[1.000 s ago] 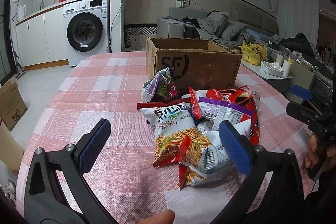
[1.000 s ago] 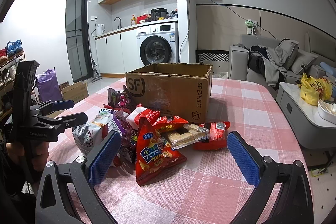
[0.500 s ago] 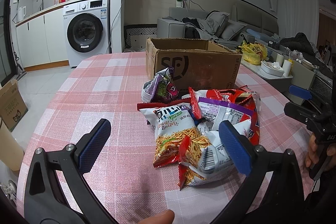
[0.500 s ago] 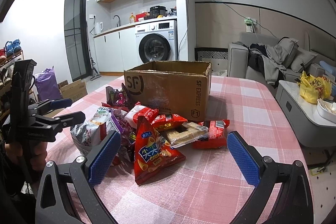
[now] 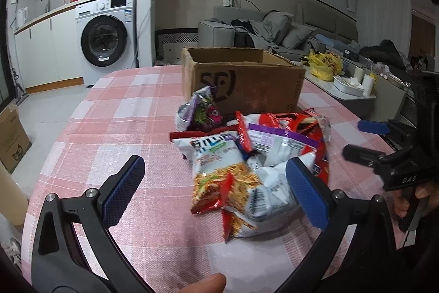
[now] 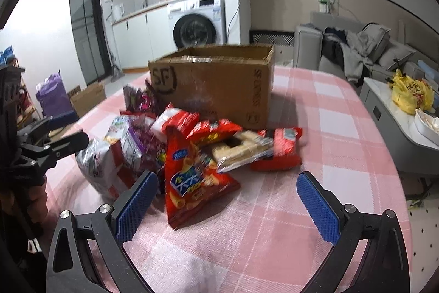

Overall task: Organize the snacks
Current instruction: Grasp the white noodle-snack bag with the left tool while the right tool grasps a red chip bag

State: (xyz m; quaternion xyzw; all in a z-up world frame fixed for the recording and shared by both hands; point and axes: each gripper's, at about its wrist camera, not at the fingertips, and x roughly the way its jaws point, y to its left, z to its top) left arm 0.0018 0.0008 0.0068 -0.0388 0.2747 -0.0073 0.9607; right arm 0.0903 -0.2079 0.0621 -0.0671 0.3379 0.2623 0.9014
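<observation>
A pile of snack bags (image 5: 247,155) lies on the pink checked tablecloth in front of an open cardboard box (image 5: 241,84). A white noodle-snack bag (image 5: 219,164) is nearest my left gripper (image 5: 214,188), which is open and empty just short of the pile. In the right wrist view the box (image 6: 219,84) stands behind the pile, with a red chip bag (image 6: 192,180) at the front and a cracker pack (image 6: 241,147) beside it. My right gripper (image 6: 227,202) is open and empty, low over the cloth in front of the red chip bag.
The table (image 5: 123,114) stands in a living room. A washing machine (image 5: 107,37) and counter are at the back left, a sofa (image 5: 274,29) behind the box, and a low side table (image 6: 397,111) with a yellow bag to the right.
My right gripper has moved forward and down toward the pile, its view blurred by motion. My left gripper has barely moved.
</observation>
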